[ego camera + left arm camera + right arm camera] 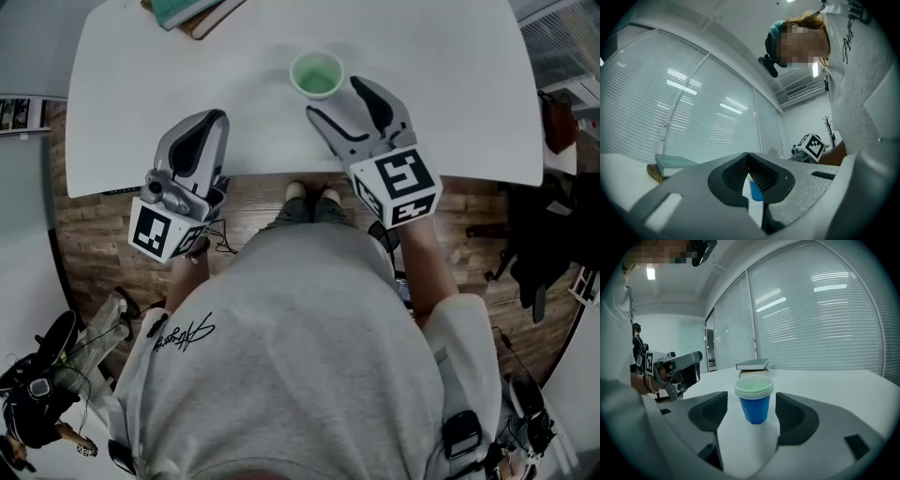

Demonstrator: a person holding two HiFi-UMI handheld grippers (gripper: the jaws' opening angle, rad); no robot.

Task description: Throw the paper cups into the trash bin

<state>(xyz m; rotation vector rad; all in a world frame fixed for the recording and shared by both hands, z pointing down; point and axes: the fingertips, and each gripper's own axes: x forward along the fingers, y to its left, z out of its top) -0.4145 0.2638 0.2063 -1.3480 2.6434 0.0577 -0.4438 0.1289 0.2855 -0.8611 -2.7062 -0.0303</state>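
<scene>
A stack of blue paper cups [317, 75] with white rims and a green inside stands upright on the white table [141, 112], just beyond my right gripper [337, 98]. In the right gripper view the cups [754, 401] stand just beyond the tips of the wide-apart jaws, with neither pad touching them. My left gripper [202, 131] hovers over the table's front edge to the left, jaws together and empty. A sliver of blue cup [755, 190] shows through its closed jaws. No trash bin shows in any view.
Stacked books [192, 11] lie at the table's far left corner and also show as books [752, 365] behind the cups. Wooden floor [94, 244] lies below the table's front edge. Dark bags [544, 244] sit at the right, camera gear [47, 375] at the lower left.
</scene>
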